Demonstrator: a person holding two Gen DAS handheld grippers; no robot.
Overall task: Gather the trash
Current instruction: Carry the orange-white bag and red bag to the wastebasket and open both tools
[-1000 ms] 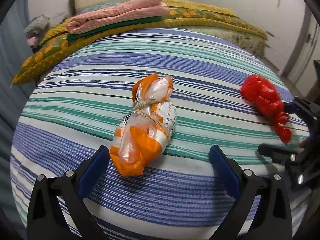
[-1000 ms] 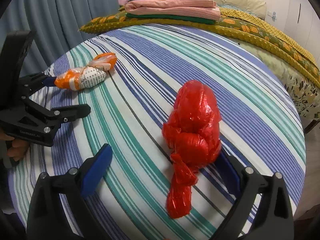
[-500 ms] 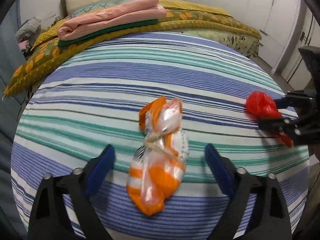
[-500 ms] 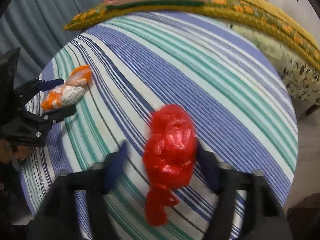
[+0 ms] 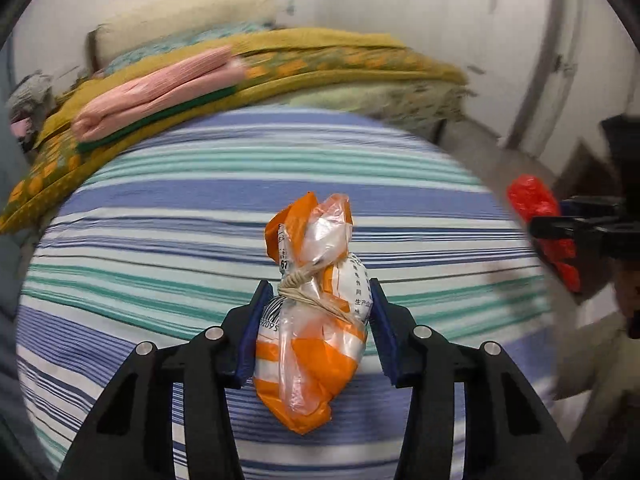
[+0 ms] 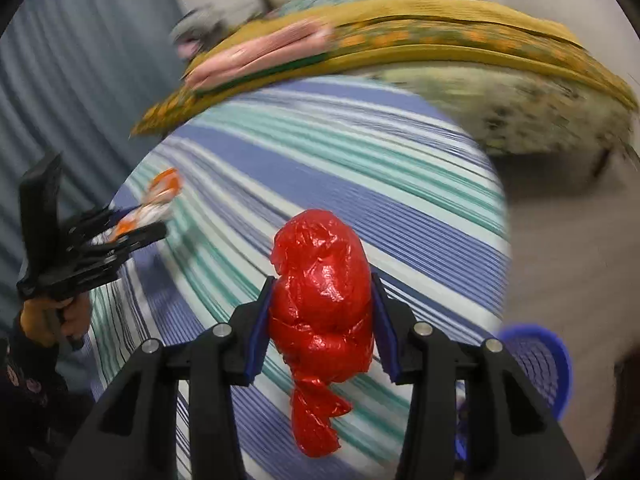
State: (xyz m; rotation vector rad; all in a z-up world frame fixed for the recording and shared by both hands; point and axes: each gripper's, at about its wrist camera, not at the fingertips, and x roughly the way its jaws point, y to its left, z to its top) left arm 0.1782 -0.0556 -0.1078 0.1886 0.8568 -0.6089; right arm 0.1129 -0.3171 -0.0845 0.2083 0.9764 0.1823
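In the left wrist view the left gripper [image 5: 314, 332] rises from the bottom edge with its two black arms angled inward, and its blue pads [image 5: 251, 332] press against both sides of the orange-and-clear bag [image 5: 312, 320] at lower centre; the bag is tied with pale string about its neck, its knotted top points toward the upper middle of the frame, and its rounded lower end hangs below the pads over the striped bedsheet [image 5: 160, 208]; at the right edge of the same view the right gripper [image 5: 560, 226] shows side-on, black, clamped on the red bag [image 5: 534, 202].

In the right wrist view the right gripper [image 6: 322, 328] comes up from the bottom edge in the same pose, its pads tight against the flanks of the red bag [image 6: 322, 300] at centre; the bag's twisted tail droops toward the bottom of the frame, over the striped bedsheet [image 6: 360, 168]; whether either bag touches the sheet cannot be told; at the left edge the left gripper [image 6: 132, 224] is held level by a hand [image 6: 60, 316] at lower left, fingers wrapped round the grip, with the orange-and-clear bag [image 6: 156, 200] between its tips; a blue basket [image 6: 536, 364] sits at lower right, partly hidden by the gripper's arm; folded pink cloth [image 6: 256, 52] lies on a yellow patterned blanket [image 6: 440, 28] across the top, blurred.
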